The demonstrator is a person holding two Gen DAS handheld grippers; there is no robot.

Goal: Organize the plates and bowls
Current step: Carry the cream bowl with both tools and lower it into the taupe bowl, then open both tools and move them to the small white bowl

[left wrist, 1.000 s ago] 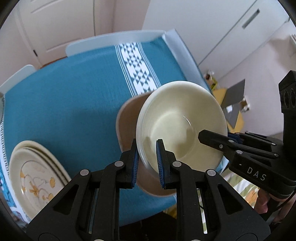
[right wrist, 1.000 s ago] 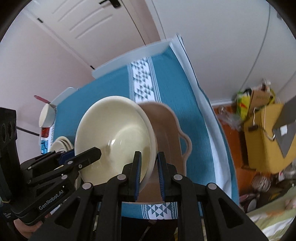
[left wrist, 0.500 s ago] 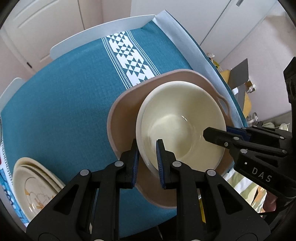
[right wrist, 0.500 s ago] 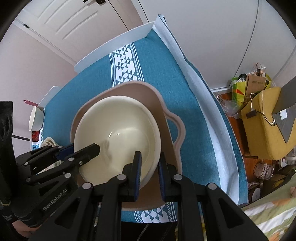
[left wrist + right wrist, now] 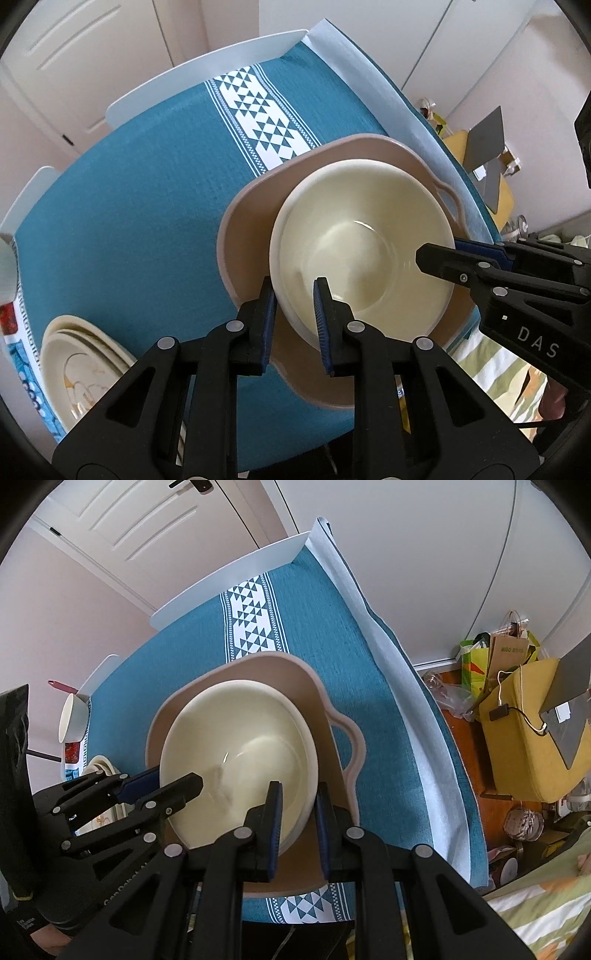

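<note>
- Settling now inside the tan dish (image 5: 255, 236) on the desk (image 5: 140, 206) is the cream bowl (image 5: 364, 251), tilted above it a second ago.
- Clamping its near rim are the left gripper (image 5: 293, 306) and right gripper (image 5: 298, 805).
- Letting go is looking like the next move.

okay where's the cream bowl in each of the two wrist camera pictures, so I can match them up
Left wrist view: the cream bowl sits right of centre, inside the tan dish, its near rim between the left gripper fingers.
Right wrist view: the cream bowl sits just left of centre, its right rim between the right gripper fingers.
Shared landmark: the white triangle-patterned band on the blue tablecloth, just beyond the dish.
</note>
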